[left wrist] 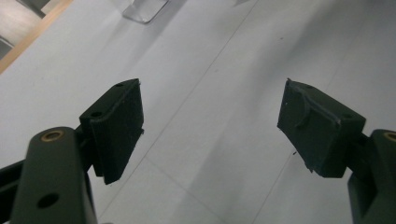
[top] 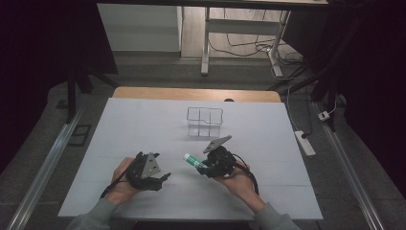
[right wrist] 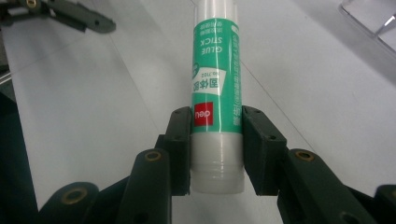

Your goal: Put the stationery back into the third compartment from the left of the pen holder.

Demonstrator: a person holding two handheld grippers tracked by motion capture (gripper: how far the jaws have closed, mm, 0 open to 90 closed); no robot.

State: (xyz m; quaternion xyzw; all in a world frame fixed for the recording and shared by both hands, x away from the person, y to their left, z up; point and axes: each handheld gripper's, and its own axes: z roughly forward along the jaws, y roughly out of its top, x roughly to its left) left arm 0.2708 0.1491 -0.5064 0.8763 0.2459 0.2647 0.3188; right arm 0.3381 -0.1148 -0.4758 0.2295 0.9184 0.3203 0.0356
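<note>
White table (top: 143,124): clear plastic divided organiser (top: 205,121), contents hard to tell. Right gripper (right wrist: 217,140) clamps green-white glue stick (right wrist: 215,88), tip cut off. Left gripper (left wrist: 210,126) wide apart, nothing btwn.

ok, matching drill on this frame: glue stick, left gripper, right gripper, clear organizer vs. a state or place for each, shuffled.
Things:
1. glue stick
2. left gripper
3. right gripper
4. clear organizer

States or places:
A. jaws wide apart, nothing between them
B. standing on the white table, beyond both hands
C. green and white, clamped near its white end
D. jaws shut on a tube

Pairs: 1-C, 2-A, 3-D, 4-B
</note>
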